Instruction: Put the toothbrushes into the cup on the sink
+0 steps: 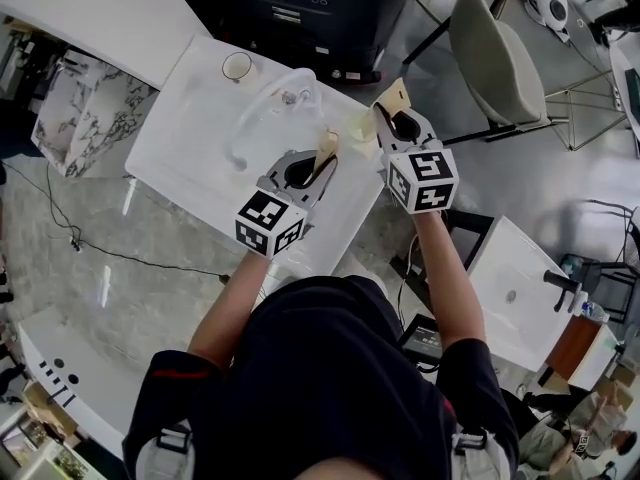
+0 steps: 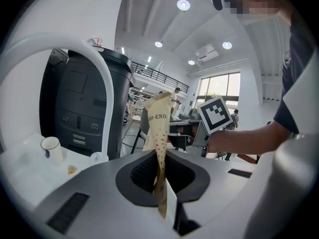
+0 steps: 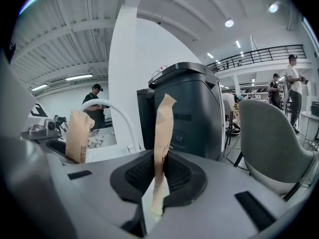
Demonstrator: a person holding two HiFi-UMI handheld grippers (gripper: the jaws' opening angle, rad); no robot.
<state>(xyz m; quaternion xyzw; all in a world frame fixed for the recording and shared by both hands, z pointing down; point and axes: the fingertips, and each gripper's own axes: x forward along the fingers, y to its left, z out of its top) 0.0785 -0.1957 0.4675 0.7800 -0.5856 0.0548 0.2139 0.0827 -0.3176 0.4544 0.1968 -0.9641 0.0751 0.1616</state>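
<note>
Now left gripper [image 2: 161, 188] jaws pinching wrapped toothbrush [image 2: 158, 128]; right gripper [image 3: 158, 185] likewise, second toothbrush [image 3: 163, 126].

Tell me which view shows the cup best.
The left gripper view: the white cup stands side-on, unobstructed. The head view shows it small, from above; the right gripper view shows only a glimpse beside the faucet.

Two paper-wrapped toothbrushes [image 1: 327, 148] [image 1: 393, 96] above the sink [image 1: 190, 138], white cup [image 1: 237, 66] at its far corner
</note>
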